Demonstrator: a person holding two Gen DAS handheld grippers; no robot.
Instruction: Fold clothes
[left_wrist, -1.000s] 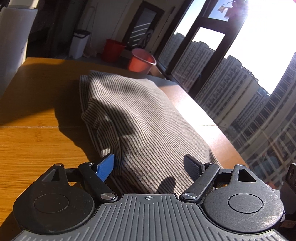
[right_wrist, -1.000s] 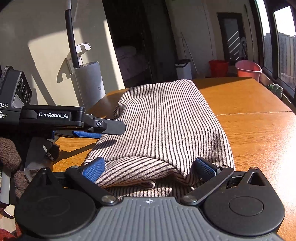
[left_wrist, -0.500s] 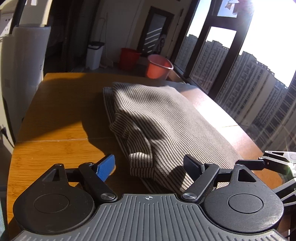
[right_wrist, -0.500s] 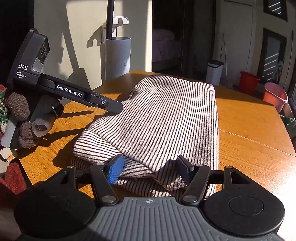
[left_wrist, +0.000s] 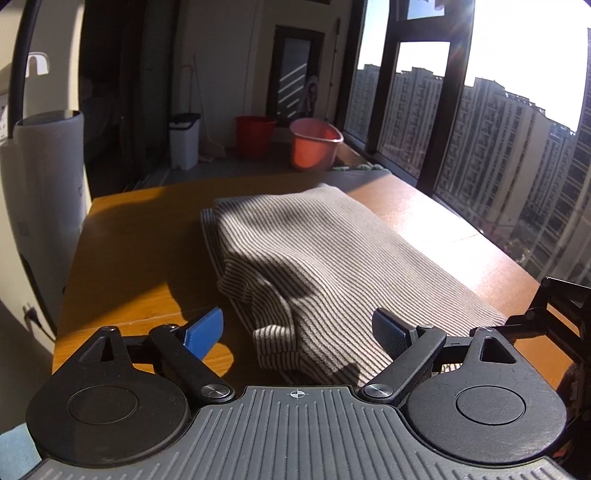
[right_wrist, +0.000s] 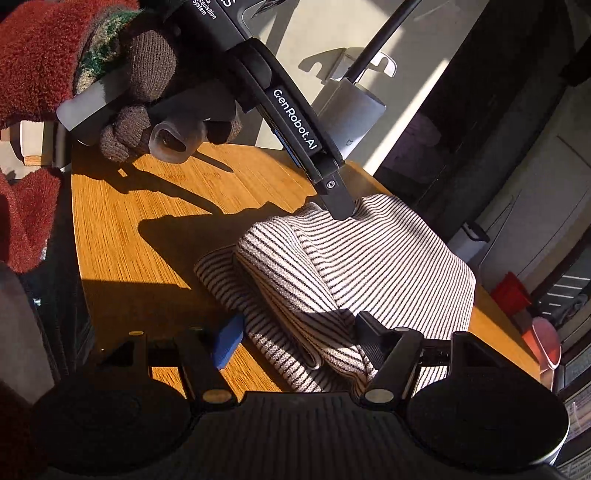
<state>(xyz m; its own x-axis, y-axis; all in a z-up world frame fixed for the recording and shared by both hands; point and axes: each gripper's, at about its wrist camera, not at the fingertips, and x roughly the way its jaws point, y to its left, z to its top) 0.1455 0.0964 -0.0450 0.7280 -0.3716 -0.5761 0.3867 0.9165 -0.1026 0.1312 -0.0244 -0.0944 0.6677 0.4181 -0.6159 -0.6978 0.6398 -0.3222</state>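
A folded striped garment (left_wrist: 325, 258) lies lengthwise on the wooden table (left_wrist: 122, 258). My left gripper (left_wrist: 297, 328) is open and hovers over the garment's near left corner, where a rolled cuff sticks out. In the right wrist view the same garment (right_wrist: 388, 266) lies ahead. My right gripper (right_wrist: 299, 336) is open, its fingers either side of the garment's folded near end. A gloved hand (right_wrist: 147, 92) holds the left gripper (right_wrist: 340, 208), whose tip is at the garment's far left edge. Whether it touches the cloth I cannot tell.
A white cylindrical appliance (left_wrist: 48, 177) stands off the table's left side. On the floor beyond the table are a white bin (left_wrist: 184, 140), a red bucket (left_wrist: 255, 134) and a pink basin (left_wrist: 314, 146). Large windows (left_wrist: 480, 147) run along the right.
The left gripper has drawn back and risen, so more table and garment show. The right gripper has rolled and swung to the garment's near end, its fingers closer together than a second ago.
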